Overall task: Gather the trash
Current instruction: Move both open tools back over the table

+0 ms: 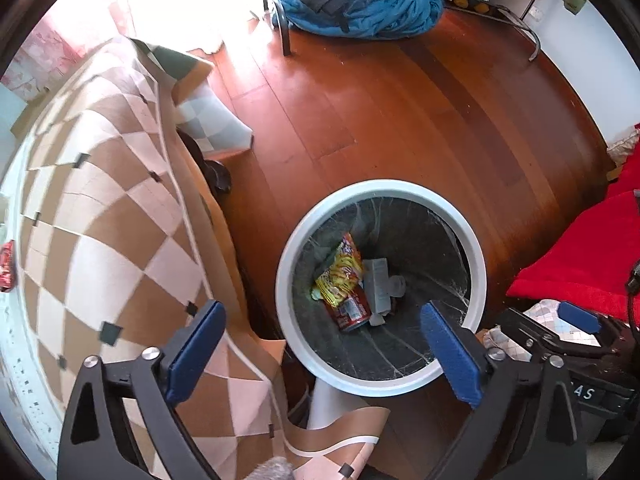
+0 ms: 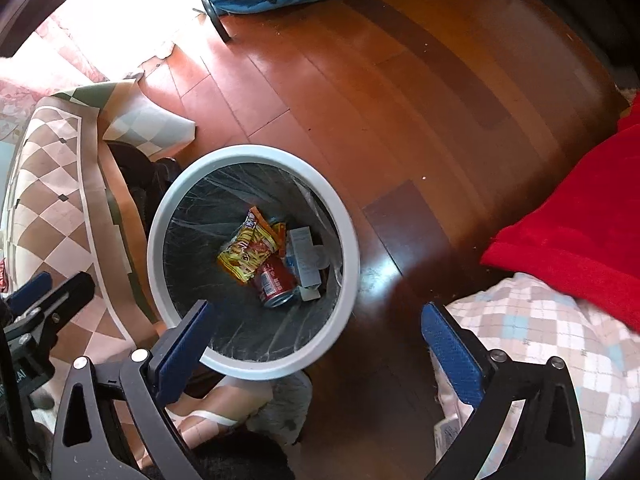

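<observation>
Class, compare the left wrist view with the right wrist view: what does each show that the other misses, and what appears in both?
Only the left wrist view: a small red object at the far left edge, on the checkered tablecloth.

Only the right wrist view: a pastel checked fabric beside the red blanket, seen broadly.

Both: the white-rimmed bin on the wooden floor, holding a yellow snack wrapper, a red can and a white carton. The left gripper and right gripper are open and empty.

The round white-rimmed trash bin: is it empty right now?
No, the round white-rimmed trash bin already holds a yellow snack wrapper, a red drink can and a small white carton.
</observation>
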`<state>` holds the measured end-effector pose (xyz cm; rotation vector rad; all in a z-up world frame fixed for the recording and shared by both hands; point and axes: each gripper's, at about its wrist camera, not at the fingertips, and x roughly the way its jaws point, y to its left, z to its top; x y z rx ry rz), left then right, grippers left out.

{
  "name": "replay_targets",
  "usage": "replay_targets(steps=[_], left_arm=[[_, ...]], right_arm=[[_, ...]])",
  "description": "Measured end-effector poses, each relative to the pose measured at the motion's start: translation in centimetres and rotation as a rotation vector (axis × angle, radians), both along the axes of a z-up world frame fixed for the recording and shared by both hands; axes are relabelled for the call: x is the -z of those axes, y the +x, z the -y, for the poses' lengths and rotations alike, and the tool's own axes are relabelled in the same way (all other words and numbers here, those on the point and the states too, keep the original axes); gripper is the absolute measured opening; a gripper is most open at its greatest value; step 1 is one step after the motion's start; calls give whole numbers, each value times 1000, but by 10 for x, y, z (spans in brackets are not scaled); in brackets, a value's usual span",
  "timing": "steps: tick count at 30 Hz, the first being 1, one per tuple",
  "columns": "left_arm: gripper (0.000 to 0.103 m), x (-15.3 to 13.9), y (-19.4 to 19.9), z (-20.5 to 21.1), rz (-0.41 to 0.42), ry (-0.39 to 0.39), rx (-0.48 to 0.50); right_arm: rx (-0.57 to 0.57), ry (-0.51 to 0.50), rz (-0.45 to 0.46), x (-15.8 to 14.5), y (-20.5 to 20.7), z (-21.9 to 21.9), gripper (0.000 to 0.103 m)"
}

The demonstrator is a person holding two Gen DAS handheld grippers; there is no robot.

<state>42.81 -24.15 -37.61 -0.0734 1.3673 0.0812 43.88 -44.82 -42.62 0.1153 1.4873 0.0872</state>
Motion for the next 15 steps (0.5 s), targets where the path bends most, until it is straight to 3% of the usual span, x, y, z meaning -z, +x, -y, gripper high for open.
replay_targets(steps=[15], left_arm=[[103,-75,-36,-13,119,18,-21]], right_arm=[[-10,-29,139,-91,-36,-5,103]])
